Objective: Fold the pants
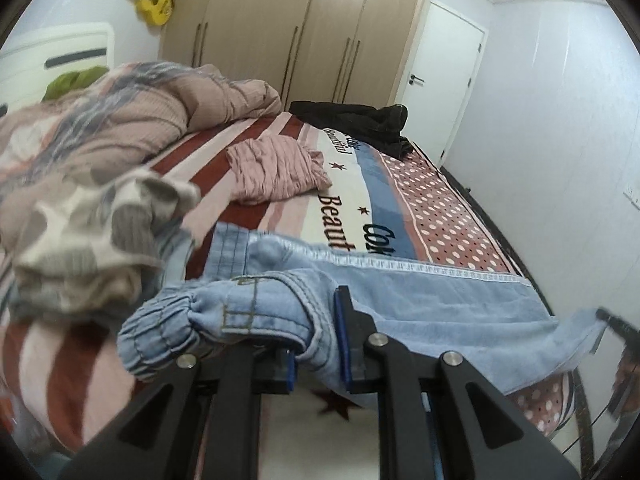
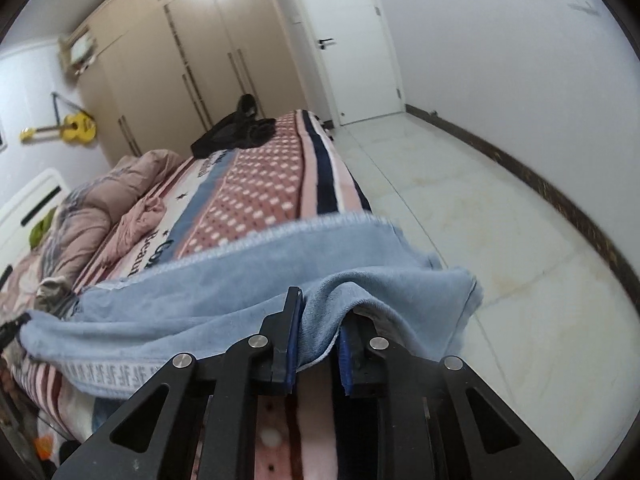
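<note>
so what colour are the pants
Light blue denim pants, clearest in the left wrist view.

Pants (image 1: 420, 300): soft, matt, pale blue denim cloth
Left gripper (image 1: 316, 344): matt black plastic, blue pads
Bed cover (image 1: 436, 208): fuzzy printed fleece
Wardrobe (image 1: 280, 28): smooth beige wood
Floor (image 2: 460, 208): glossy pale tile

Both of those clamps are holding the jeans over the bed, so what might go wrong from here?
The right gripper pinches only a thin edge of the light blue jeans, so the cloth might slip out. The leg end hangs past the edge of the bed and could drag to the floor. The left gripper holds a bunched waistband close to a crumpled quilt, which could get caught in the fold.
</note>
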`<state>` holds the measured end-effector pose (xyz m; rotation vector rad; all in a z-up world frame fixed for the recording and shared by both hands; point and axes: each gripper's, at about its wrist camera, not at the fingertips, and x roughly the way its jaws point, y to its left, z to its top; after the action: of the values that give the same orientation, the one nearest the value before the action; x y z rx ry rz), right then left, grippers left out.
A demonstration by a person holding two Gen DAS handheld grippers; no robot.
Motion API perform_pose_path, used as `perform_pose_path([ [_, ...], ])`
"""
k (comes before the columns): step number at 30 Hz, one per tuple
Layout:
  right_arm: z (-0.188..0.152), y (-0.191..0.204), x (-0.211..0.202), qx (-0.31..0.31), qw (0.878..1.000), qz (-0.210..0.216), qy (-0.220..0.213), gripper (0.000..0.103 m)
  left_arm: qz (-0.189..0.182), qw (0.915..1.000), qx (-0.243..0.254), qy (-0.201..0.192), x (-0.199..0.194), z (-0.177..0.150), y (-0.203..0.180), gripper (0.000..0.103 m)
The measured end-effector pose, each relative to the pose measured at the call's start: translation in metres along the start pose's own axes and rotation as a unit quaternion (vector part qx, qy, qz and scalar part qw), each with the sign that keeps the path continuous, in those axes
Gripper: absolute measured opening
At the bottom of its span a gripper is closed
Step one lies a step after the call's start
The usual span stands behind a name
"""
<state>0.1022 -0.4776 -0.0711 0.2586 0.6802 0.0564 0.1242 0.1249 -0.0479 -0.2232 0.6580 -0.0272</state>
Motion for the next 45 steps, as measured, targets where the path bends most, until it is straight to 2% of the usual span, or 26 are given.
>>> perform_pose_path([
  [6, 0.057, 0.02, 0.046, -0.04, 0.997, -0.017, 0.071, 0.01, 0.017, 0.9976, 0.029, 0.061, 0.051, 0.04, -0.002, 0.013],
  [9, 0.077, 0.021, 0.089, -0.042, 0.99, -0.039, 0.129, 0.01, 0.028, 0.9941, 0.039, 0.097, 0.083, 0.052, -0.005, 0.013],
  [12, 0.081, 0.016, 0.123, -0.047, 0.984, -0.064, 0.162, 0.01, 0.036, 0.9894, 0.051, 0.131, 0.112, 0.058, -0.008, 0.014],
  [14, 0.08, 0.014, 0.131, -0.044, 0.982, -0.068, 0.171, 0.01, 0.036, 0.986, 0.043, 0.157, 0.133, 0.061, -0.005, 0.014],
  [15, 0.08, 0.011, 0.148, -0.039, 0.978, -0.075, 0.189, 0.01, 0.034, 0.9844, 0.035, 0.169, 0.143, 0.063, -0.002, 0.014],
  [19, 0.073, 0.006, 0.174, -0.038, 0.97, -0.091, 0.222, 0.013, 0.043, 0.9782, 0.04, 0.199, 0.176, 0.066, -0.002, 0.016],
  [21, 0.07, 0.004, 0.179, -0.034, 0.97, -0.101, 0.22, 0.02, 0.046, 0.977, 0.044, 0.203, 0.185, 0.066, -0.002, 0.016],
  [24, 0.067, -0.002, 0.179, -0.039, 0.973, -0.112, 0.196, 0.038, 0.051, 0.9759, 0.04, 0.208, 0.197, 0.067, -0.003, 0.017],
  [26, 0.067, -0.007, 0.177, -0.034, 0.975, -0.108, 0.19, 0.043, 0.051, 0.9759, 0.041, 0.208, 0.201, 0.068, -0.004, 0.019],
  [28, 0.068, -0.014, 0.174, -0.028, 0.977, -0.112, 0.176, 0.059, 0.043, 0.9774, 0.037, 0.204, 0.202, 0.07, -0.003, 0.023],
  [30, 0.069, -0.019, 0.168, -0.03, 0.98, -0.111, 0.165, 0.063, 0.029, 0.9795, 0.027, 0.198, 0.202, 0.072, -0.002, 0.033],
  [31, 0.07, -0.022, 0.165, -0.028, 0.98, -0.11, 0.163, 0.064, 0.026, 0.9801, 0.026, 0.195, 0.203, 0.073, -0.002, 0.045],
  [33, 0.071, -0.027, 0.161, -0.023, 0.981, -0.108, 0.16, 0.065, 0.028, 0.9825, 0.039, 0.18, 0.2, 0.075, -0.007, 0.059],
  [40, 0.079, -0.034, 0.138, -0.025, 0.985, -0.11, 0.129, 0.07, 0.028, 0.9841, 0.08, 0.156, 0.182, 0.08, -0.024, 0.072],
  [43, 0.076, -0.041, 0.126, -0.024, 0.986, -0.114, 0.12, 0.071, 0.003, 0.9864, 0.084, 0.141, 0.17, 0.084, -0.026, 0.083],
  [45, 0.071, -0.051, 0.118, -0.012, 0.987, -0.112, 0.115, 0.074, -0.006, 0.9872, 0.076, 0.14, 0.167, 0.087, -0.023, 0.085],
])
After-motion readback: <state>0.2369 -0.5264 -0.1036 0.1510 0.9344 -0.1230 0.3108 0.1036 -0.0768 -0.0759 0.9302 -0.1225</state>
